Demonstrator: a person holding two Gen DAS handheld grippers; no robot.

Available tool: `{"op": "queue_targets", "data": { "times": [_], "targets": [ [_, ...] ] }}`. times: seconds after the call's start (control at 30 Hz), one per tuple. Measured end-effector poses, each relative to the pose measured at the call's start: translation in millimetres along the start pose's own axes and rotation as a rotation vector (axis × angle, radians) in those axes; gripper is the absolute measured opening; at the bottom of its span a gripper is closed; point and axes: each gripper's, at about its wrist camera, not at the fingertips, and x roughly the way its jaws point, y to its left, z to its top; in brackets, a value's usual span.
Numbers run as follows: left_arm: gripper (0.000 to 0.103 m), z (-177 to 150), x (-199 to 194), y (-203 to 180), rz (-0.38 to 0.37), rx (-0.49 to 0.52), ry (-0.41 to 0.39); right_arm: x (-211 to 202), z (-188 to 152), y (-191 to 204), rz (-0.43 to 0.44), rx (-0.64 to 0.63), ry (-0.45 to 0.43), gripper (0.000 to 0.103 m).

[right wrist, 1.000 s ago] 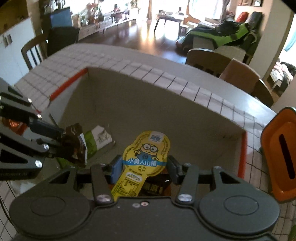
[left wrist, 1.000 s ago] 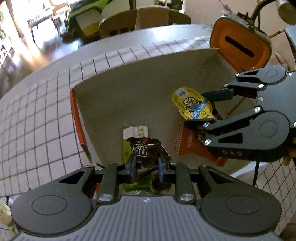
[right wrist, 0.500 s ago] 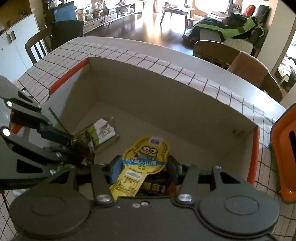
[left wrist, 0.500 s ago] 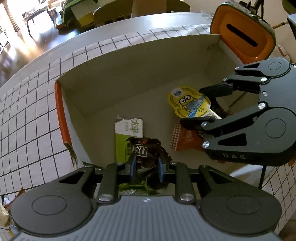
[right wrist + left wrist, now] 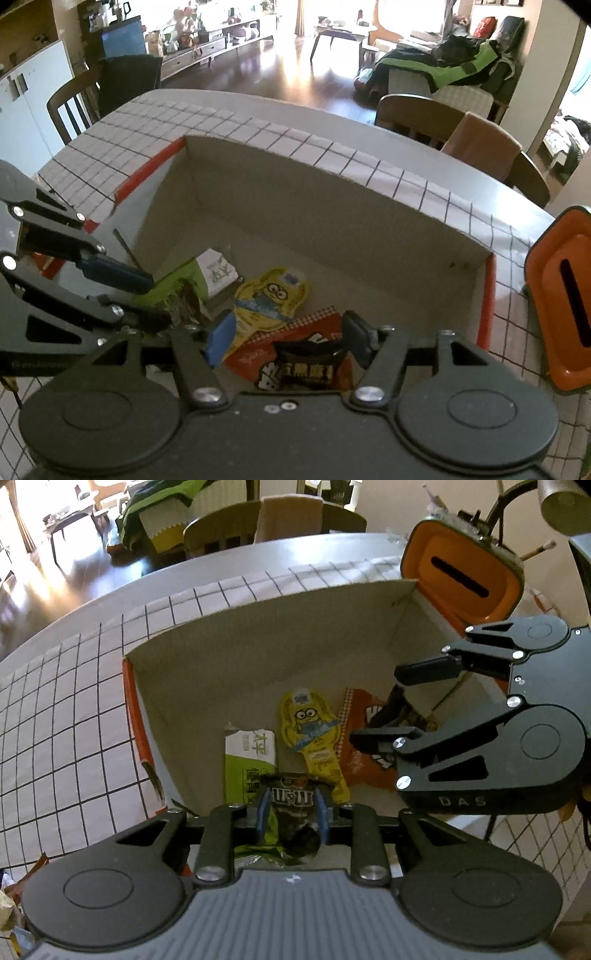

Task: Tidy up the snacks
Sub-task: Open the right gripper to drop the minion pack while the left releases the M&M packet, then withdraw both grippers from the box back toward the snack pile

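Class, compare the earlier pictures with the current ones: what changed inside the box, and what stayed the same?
The right gripper opened and let go of the yellow Minion pouch, which now lies on the box floor. The left gripper stays shut on the brown M&M's packet.

Orange slotted container [image 5: 463,578] (upright, beside the box), grid-patterned tablecloth [image 5: 155,129], wooden chairs [image 5: 417,118], dark floor [image 5: 273,70]

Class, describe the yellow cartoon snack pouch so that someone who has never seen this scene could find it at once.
Start at the open cardboard box on the grid-patterned table. On its floor lie several packets; the yellow pouch is in the middle, between a green-and-white packet and an orange one. It alone has a rounded, shaped outline and a goggle-eyed cartoon face.
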Motion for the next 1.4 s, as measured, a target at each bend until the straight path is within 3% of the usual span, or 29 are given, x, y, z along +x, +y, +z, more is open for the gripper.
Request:
{"op": "queue_targets", "data": {
  "times": [0.37, 0.5, 0.77, 1.13, 1.4],
  "targets": [
    [0.033, -15.9, -39.6, 4.3, -0.034, 0.015, -0.087, -36.4, 1.3, 14.8, -0.029, 0.04, -0.064, 0.073],
    [0.055, -24.1, -58.6, 11.1, -0.029, 0.01, -0.144, -51.0, 3.5, 23.8, -0.042, 0.056, -0.085, 0.076],
    [0.062, -44.7, -96.9, 33.3, -0.019, 0.009, -0.234, -77.6, 5.9, 49.6, -0.053, 0.1, -0.125, 0.082],
    [0.071, -86.2, -144.8, 64.1, -0.037, 0.032, -0.317, -116.5, 4.5, 106.2, -0.056, 0.138, -0.2, 0.098],
    [0.077, -119.7, -175.0, 94.0, -0.035, 0.028, -0.355, -128.8, -0.2, 152.4, -0.005, 0.182, -0.25, 0.102]
  ]
}}
